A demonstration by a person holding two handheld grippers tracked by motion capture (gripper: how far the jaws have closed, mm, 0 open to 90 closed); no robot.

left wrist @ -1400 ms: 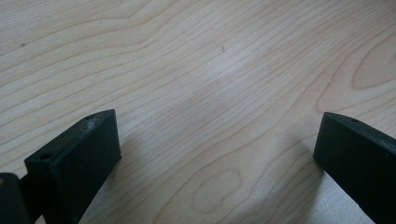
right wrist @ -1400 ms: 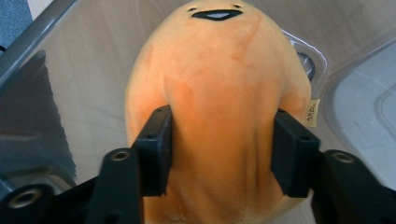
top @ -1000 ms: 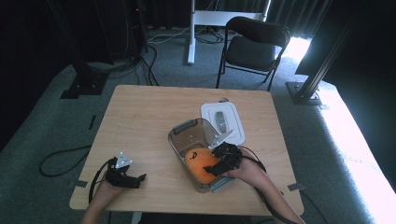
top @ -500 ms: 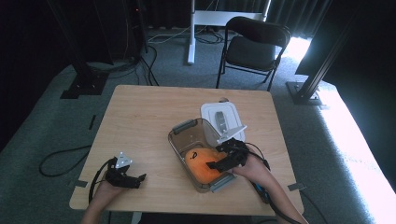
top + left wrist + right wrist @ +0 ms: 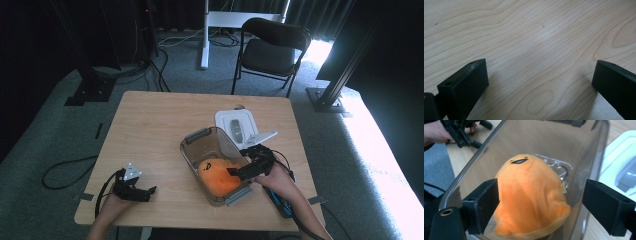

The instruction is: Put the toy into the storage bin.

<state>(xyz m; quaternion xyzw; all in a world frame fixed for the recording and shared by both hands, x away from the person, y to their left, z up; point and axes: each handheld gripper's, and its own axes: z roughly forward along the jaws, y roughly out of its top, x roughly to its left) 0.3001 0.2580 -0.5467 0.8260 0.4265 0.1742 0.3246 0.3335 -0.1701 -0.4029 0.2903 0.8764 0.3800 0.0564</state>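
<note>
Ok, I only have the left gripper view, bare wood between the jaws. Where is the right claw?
Observer: The right claw is at the near right end of the clear container. Its jaws have just been opening and stand wide, either side of an orange plush toy without clamping it.
Operator: Is the toy inside the container?
Observer: Yes, it lies on the container's floor.
Operator: And the lid?
Observer: A white lid lies flat on the table, just beyond the container and not on it.
</note>
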